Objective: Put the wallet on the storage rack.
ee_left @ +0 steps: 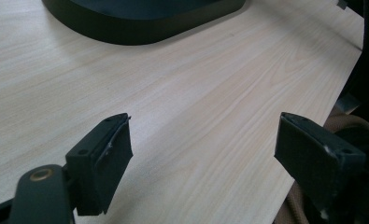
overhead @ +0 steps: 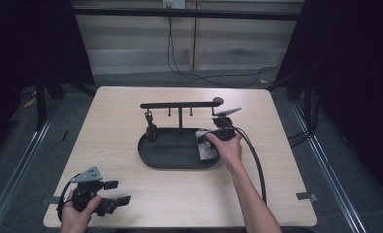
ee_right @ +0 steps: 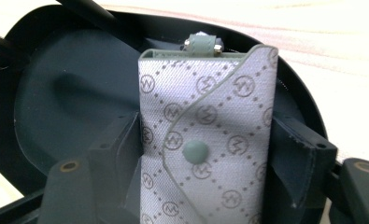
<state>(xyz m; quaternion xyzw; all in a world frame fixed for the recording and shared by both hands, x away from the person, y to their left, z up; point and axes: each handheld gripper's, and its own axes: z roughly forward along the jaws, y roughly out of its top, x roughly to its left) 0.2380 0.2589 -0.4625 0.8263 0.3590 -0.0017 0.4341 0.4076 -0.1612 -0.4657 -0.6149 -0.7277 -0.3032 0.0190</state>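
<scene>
A: Pale wood worktop (overhead: 131, 194), dark floor round it, cables trailing off at the back. Nearest, at the front left corner, the left claw (overhead: 117, 192) rests in a hand, jaws spread wide with nothing between them; in the left gripper view there is bare wood between the pads.

B: And the right one?

A: Farther in, over the right end of the black oval tray (overhead: 150, 155). The right claw (ee_right: 205, 154) has the grey wallet (ee_right: 205, 121) between its jaws. From the right gripper view I'd say the pads stand at the wallet's two long edges but I can't see them pressing; I read it as open around the wallet, which lies in the tray.

B: How will that wallet handle?

A: Light, I'd judge. Patterned woven fabric with a flap and a snap (ee_right: 195, 152), so it should be soft at the faces yet stiffer along the edges. Not slippery, not fragile. A metal clasp (ee_right: 202, 43) sits at its far end.

B: Where would you take it?

A: Across the narrow width, mid-body below the flap, as the jaws stand now. Pinching the flap alone might pop the snap.

B: Behind it?

A: A rack (overhead: 179, 105) rises from the tray, its bar carrying small hooks, with something dark hanging at the left.
</scene>
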